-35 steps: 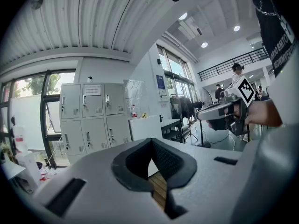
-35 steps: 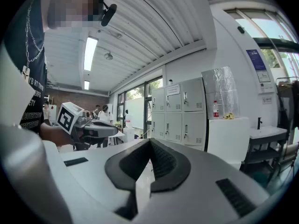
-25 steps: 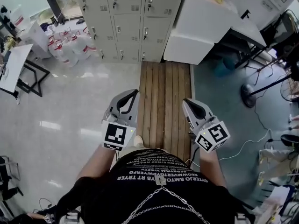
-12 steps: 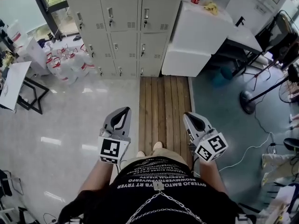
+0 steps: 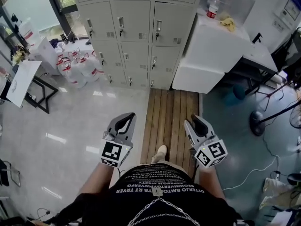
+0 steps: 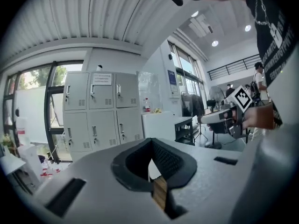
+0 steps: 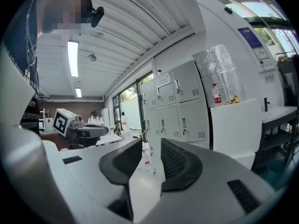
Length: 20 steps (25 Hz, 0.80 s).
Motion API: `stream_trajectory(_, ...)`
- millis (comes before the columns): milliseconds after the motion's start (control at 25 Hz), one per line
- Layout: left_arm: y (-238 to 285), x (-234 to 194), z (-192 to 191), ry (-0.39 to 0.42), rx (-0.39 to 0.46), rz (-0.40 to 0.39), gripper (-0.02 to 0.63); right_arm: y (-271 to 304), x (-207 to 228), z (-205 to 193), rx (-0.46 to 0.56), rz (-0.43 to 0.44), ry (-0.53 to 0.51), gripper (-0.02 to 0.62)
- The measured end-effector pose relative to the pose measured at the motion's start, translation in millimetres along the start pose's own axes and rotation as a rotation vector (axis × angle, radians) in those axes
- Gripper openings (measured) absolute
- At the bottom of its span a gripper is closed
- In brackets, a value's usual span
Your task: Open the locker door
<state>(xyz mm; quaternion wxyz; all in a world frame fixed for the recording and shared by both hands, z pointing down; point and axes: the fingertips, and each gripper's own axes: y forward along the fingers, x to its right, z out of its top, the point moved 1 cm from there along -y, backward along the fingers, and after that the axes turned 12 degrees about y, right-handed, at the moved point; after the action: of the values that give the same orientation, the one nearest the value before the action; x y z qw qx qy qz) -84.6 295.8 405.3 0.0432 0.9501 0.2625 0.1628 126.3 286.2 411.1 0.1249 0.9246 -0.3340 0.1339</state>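
Lockers (image 5: 136, 32) cut off above; left gripper (image 5: 126, 118) jaws together, right gripper (image 5: 194, 121) just opening, empty.

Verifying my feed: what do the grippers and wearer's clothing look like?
Light grey shells on left gripper and right gripper, black ribbed pads, white cubes with black square markers. Black top, white lettering, chain. Right jaws have just been opening, empty.

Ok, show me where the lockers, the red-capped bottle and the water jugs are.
lockers (image 5: 137, 27): head view, face of a middle door.
red-capped bottle (image 5: 213, 7): head view, middle of its body.
water jugs (image 5: 86, 66): head view, shoulder of one jug in the cluster.
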Motion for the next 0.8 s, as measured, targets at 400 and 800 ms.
stream_trajectory(400,79.4,-23.6,18.8,-0.015,0.069,0.056,-0.002,43.3,75.5,15.1,-0.03,-0.008,0.052,0.133)
stream_trajectory(800,123.2,-44.7,47.4,-0.069,0.151,0.125,-0.002,80.7,122.2,42.2,-0.042,0.067,0.05,0.121)
